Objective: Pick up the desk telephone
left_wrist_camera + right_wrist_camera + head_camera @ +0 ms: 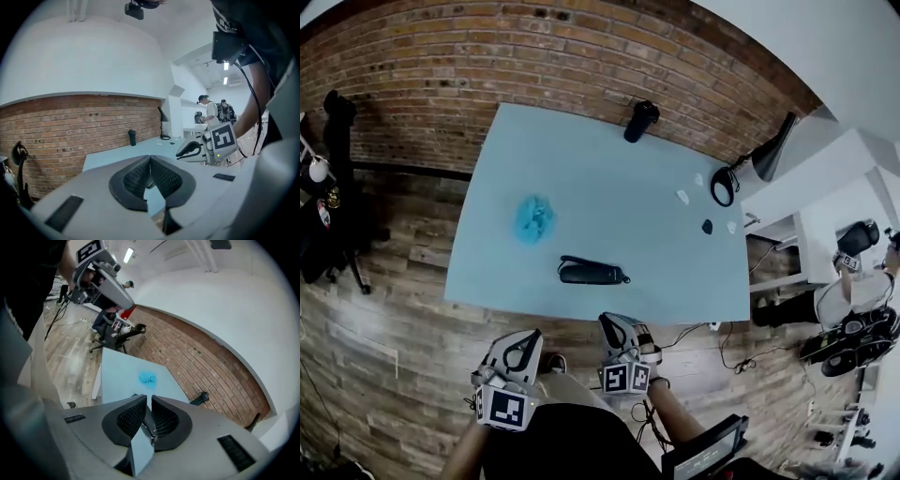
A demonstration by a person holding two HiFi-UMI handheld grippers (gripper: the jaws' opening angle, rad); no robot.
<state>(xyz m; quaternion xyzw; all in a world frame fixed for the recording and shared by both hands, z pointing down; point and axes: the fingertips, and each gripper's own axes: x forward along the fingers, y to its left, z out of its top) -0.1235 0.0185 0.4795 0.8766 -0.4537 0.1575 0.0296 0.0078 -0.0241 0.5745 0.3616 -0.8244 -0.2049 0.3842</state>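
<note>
We hold both grippers low, short of table point(609, 178); left gripper point(527, 339) jaws together, empty; right gripper point(615, 322) jaws slit apart, empty; black telephone point(592, 272) flat near table's front edge, ahead of right gripper.

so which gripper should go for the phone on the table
Right. In the head view the right gripper is nearly in line with the telephone and close to the table edge; the left gripper hangs further left and further back.
</note>
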